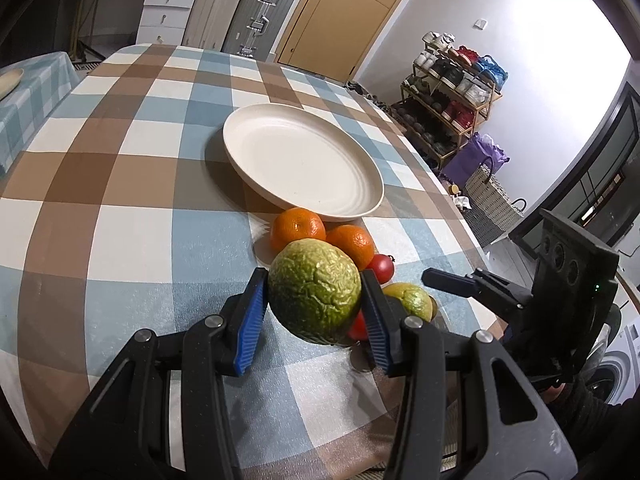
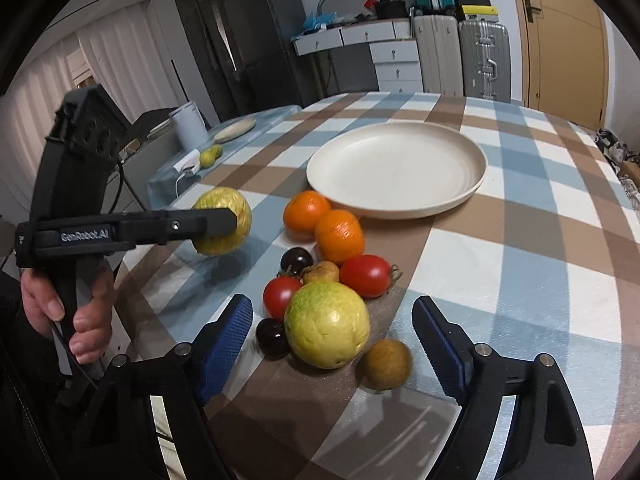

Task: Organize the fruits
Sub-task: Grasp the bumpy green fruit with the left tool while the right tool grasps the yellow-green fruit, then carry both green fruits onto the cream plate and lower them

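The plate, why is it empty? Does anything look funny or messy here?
Nothing is spilled or broken. The plate is bare because the fruit sits in a heap on the tablecloth beside it. The left gripper holds one bumpy green fruit above the table; the right gripper is open over the heap.

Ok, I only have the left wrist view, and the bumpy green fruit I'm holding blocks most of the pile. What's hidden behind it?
Observer: Two dark, almost black round fruits, one near the oranges, the other closer in.
Operator: Is the right gripper open? I only see one of its fingers.
Observer: Yes, the right gripper is open, with its jaws wide on either side of the yellow-green guava, not touching it.
Operator: Anything else between those jaws?
Observer: A small brown fruit lies just right of the guava.
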Tool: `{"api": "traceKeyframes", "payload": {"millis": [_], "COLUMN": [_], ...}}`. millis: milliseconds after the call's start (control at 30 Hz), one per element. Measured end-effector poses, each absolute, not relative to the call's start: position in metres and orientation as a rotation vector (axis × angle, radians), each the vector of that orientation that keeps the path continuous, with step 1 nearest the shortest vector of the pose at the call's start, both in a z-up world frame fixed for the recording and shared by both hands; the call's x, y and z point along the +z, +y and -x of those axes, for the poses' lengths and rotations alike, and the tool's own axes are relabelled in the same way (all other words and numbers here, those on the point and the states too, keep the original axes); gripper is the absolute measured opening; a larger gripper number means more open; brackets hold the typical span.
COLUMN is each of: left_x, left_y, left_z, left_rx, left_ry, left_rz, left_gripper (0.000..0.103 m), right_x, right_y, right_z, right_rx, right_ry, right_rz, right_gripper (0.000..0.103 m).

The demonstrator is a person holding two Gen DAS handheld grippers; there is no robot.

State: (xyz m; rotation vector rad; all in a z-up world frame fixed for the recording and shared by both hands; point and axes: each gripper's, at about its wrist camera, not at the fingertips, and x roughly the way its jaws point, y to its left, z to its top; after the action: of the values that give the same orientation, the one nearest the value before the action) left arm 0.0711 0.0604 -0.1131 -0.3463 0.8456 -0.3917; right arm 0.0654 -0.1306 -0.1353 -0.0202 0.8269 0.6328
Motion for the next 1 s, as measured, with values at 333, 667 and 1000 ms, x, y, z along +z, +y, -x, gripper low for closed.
{"api": "traceKeyframes", "payload": {"millis": [333, 667, 1000], "left_x": [-0.110, -0.110, -0.099], "left_y": [0.058, 0.056, 0.057], "left_z": [-0.068, -0.073, -0.096], "left_rx": [-0.395, -0.385, -0.391], "left_ry": [0.843, 0.854, 0.852], "left_rz": [0.334, 0.326, 0.335], "left_gripper": [0.043, 0.043, 0.043], "right_x": [-0.139, -0.143, -0.125], "right_y": [-0.121, -0.123, -0.147], "right_z": [-0.067, -0.075, -0.083], "right_rx": [0.653, 0.657, 0.721], "right_ry": [0.855, 0.889, 0.821], "right_rz": [0.056, 0.043, -0.141], "right_gripper": [0.068, 0.049, 0.049]}}
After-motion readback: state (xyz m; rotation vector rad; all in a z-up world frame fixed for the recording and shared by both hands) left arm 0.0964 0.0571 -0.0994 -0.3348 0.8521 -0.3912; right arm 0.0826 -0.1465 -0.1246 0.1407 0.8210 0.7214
